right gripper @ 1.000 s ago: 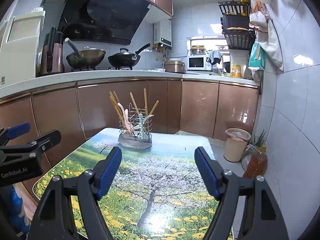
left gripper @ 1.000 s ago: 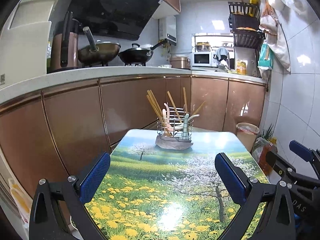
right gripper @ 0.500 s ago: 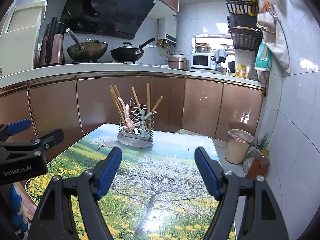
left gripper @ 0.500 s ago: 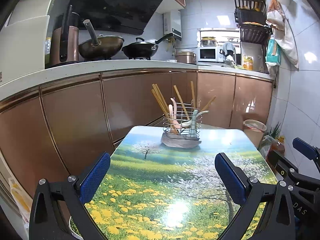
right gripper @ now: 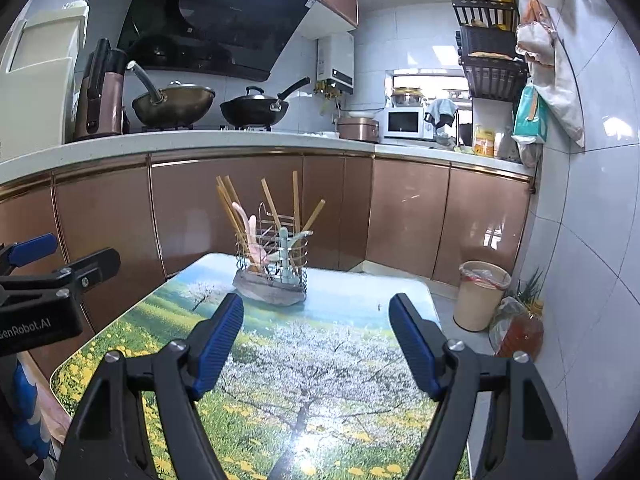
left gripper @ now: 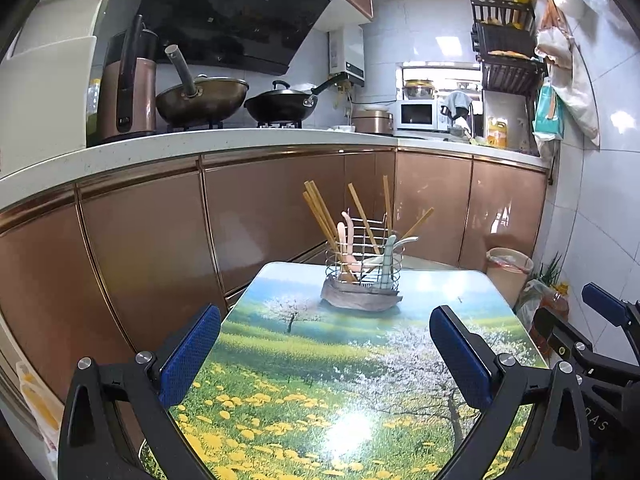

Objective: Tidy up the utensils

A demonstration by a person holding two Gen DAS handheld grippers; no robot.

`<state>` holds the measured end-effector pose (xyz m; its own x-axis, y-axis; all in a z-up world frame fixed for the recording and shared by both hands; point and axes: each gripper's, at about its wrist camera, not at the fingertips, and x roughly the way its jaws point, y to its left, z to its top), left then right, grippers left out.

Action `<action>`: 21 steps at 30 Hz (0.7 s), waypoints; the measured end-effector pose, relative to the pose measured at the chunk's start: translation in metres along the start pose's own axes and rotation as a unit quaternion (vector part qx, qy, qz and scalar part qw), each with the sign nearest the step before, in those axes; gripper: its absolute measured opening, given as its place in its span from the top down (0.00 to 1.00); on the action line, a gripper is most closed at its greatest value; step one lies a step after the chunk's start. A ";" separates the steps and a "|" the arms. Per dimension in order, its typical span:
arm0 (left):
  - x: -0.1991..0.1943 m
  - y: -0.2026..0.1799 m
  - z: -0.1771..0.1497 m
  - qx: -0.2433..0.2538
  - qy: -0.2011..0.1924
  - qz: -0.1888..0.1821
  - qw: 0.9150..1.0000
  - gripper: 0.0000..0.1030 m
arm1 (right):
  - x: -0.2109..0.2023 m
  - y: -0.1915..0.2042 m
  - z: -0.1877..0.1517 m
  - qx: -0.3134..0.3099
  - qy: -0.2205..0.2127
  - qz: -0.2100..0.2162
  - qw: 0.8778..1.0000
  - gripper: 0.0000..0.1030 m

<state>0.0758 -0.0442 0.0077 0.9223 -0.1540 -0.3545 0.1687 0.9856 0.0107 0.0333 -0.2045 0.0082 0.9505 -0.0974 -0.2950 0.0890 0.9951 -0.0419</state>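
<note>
Left wrist view: left gripper spread wide, empty, above printed table; right gripper at right edge. Right wrist view: right gripper also wide apart, nothing held; left gripper at left, its opening hard to tell there. Farther, at table's far end, wire holder with chopsticks and spoons, standing on a cloth. Behind, trash bin fully seen only from right view.

flowery meadow table; copper cabinets
</note>
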 end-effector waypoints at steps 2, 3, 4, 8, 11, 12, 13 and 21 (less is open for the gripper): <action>0.000 0.000 0.002 0.000 -0.002 0.002 1.000 0.00 | -0.001 -0.001 0.002 -0.001 -0.002 -0.001 1.000 0.28; 0.000 0.000 0.002 -0.001 -0.002 0.003 1.000 0.00 | 0.000 -0.002 0.002 -0.002 -0.002 -0.002 1.000 0.28; 0.000 0.000 0.003 -0.002 -0.001 0.002 1.000 0.00 | 0.000 -0.002 0.002 -0.003 -0.001 -0.002 1.000 0.28; 0.002 0.001 0.006 -0.004 -0.003 0.003 1.000 0.00 | 0.000 -0.007 0.002 -0.002 0.001 -0.006 1.000 0.28; 0.002 0.001 0.008 -0.004 -0.005 0.002 1.000 0.00 | 0.001 -0.010 0.003 0.002 0.004 -0.010 1.000 0.28; 0.002 0.000 0.008 -0.004 -0.005 0.002 1.000 0.00 | 0.001 -0.010 0.004 0.003 0.005 -0.010 1.000 0.28; 0.002 -0.001 0.008 -0.004 -0.006 0.002 1.000 0.00 | 0.001 -0.010 0.004 0.003 0.006 -0.011 1.000 0.28; 0.005 0.002 0.001 -0.006 0.006 0.003 1.000 0.00 | 0.004 -0.016 0.002 0.007 0.022 -0.019 1.000 0.28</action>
<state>0.0813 -0.0432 0.0063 0.9189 -0.1478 -0.3658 0.1597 0.9872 0.0024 0.0360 -0.2211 0.0101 0.9324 -0.1349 -0.3353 0.1290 0.9908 -0.0401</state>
